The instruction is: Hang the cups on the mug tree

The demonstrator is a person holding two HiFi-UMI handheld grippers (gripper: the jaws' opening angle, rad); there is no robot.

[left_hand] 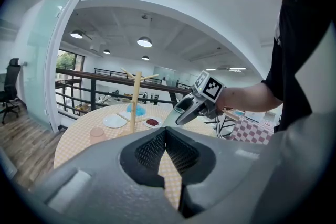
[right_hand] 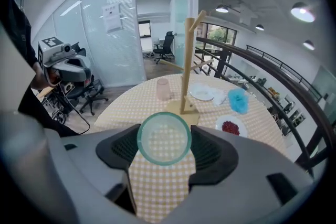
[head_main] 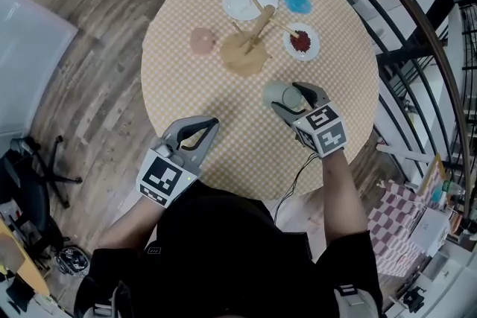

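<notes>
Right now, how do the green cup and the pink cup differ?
The green cup is clamped in the right tool, while the pink cup stands free on the table. The green cup is tipped over along the tool; the pink cup is upright. Neither hangs on the mug tree.

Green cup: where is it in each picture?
Head view: green cup right of middle, in the right tongs.
Left gripper view: small, middle, in the right tongs.
Right gripper view: lower middle, between the tongs.
Shared landmark: the wooden mug tree.
</notes>
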